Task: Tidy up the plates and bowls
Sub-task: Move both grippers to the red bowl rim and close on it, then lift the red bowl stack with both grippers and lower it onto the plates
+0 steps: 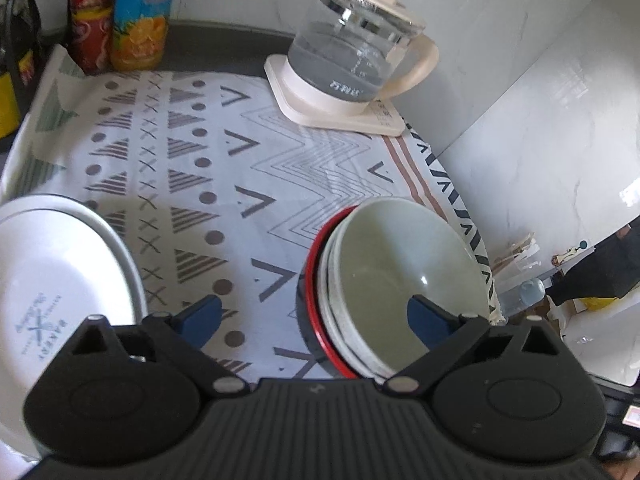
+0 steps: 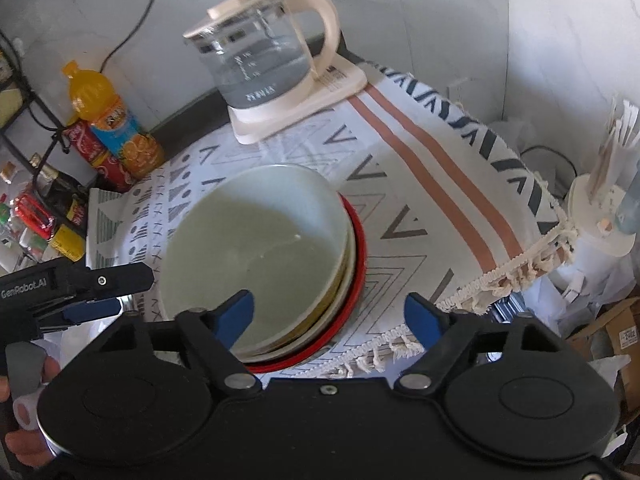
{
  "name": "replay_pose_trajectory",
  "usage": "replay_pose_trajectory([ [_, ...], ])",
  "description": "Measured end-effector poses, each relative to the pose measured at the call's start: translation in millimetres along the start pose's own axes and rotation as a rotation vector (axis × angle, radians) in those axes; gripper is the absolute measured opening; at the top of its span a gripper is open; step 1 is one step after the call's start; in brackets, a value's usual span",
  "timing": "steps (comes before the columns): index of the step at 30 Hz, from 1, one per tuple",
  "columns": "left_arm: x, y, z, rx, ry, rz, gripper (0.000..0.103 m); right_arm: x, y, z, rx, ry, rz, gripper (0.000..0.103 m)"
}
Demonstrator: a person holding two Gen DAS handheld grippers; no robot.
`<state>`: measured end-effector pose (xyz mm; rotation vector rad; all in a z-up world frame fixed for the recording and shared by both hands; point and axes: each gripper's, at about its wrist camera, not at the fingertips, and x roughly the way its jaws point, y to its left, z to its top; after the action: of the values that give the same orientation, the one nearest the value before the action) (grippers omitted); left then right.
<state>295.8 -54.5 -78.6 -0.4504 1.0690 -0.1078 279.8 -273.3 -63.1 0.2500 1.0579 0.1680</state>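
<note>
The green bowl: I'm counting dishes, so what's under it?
Under the green bowl show a paler rim and a red-rimmed dish. Their insides and any more dishes are covered.

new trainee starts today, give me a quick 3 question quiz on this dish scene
1. True or false: the left gripper is clamped on a bowl.
2. The top bowl of the nested stack is: A red, B pale green, C black.
3. What stands at the back of the patterned cloth on a cream base?

Key:
1. False; its jaws are open and empty, as are those of the right gripper.
2. B; the red rim belongs to the lowest dish in the stack.
3. A glass kettle. The white plate lies apart, at the cloth's left.
</note>
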Motion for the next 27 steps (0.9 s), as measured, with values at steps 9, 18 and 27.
replay_pose_trajectory([
  [9, 37.7, -2.8, 5.3, -0.042, 0.080, -0.002, 0.069, 34.0, -12.4, 12.2, 0.011, 0.091, 0.042, 0.062],
  [18, 62.4, -1.4, 6.5, -0.073, 0.140, 0.000, 0.046, 54.8, -17.6, 21.9, 0.001, 0.153, 0.055, 0.052],
  [27, 76.6, 6.5, 4.1, -0.111, 0.173, 0.013, 0.030, 73.4, -17.0, 25.1, -0.014, 0.212, 0.041, 0.034],
])
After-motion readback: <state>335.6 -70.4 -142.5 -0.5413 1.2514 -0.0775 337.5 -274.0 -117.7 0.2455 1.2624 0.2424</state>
